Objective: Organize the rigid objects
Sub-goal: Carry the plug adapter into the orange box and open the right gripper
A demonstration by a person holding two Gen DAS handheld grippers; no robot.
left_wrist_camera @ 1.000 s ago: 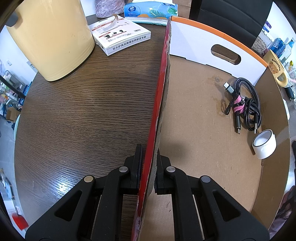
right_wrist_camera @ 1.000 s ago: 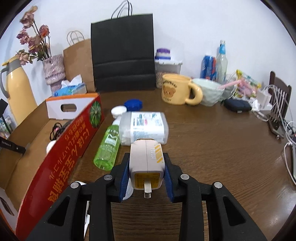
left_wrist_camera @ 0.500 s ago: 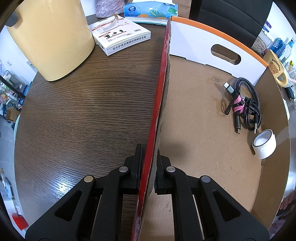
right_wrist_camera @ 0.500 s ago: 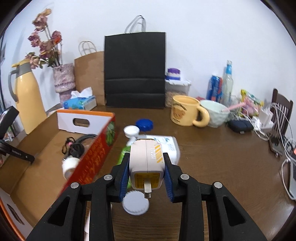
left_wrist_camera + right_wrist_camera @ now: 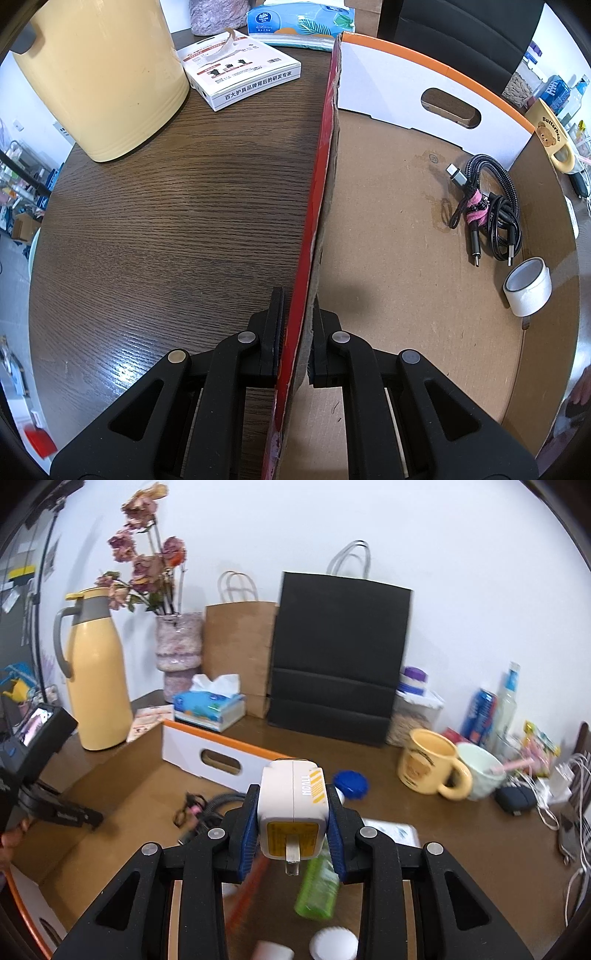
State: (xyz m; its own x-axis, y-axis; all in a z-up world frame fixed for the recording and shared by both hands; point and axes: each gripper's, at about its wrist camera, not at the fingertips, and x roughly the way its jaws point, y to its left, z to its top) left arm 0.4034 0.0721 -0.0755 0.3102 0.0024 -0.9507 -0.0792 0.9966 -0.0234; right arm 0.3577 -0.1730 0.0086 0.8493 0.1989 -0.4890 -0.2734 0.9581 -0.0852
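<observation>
My left gripper (image 5: 297,343) is shut on the red side wall (image 5: 317,192) of a low cardboard box (image 5: 388,229). A bundled black cable (image 5: 487,218) and a roll of white tape (image 5: 528,291) lie in the box. My right gripper (image 5: 291,834) is shut on a white charger plug (image 5: 291,805) and holds it high, above the box's near wall. Below it on the table lie a green bottle (image 5: 319,886), a clear packet (image 5: 391,832) and two white caps (image 5: 334,943). The box (image 5: 122,801) and the left gripper (image 5: 44,775) show in the right wrist view.
A yellow thermos jug (image 5: 99,77), a white carton (image 5: 240,77) and a tissue pack (image 5: 299,22) stand left of the box. Behind are a flower vase (image 5: 179,650), paper bags (image 5: 340,657), a blue lid (image 5: 351,784), a yellow mug (image 5: 428,768), a bowl (image 5: 480,771) and cables (image 5: 561,812).
My right gripper has risen and moved left with the charger plug, from over the table toward the box. The left gripper has held still on the box wall.
</observation>
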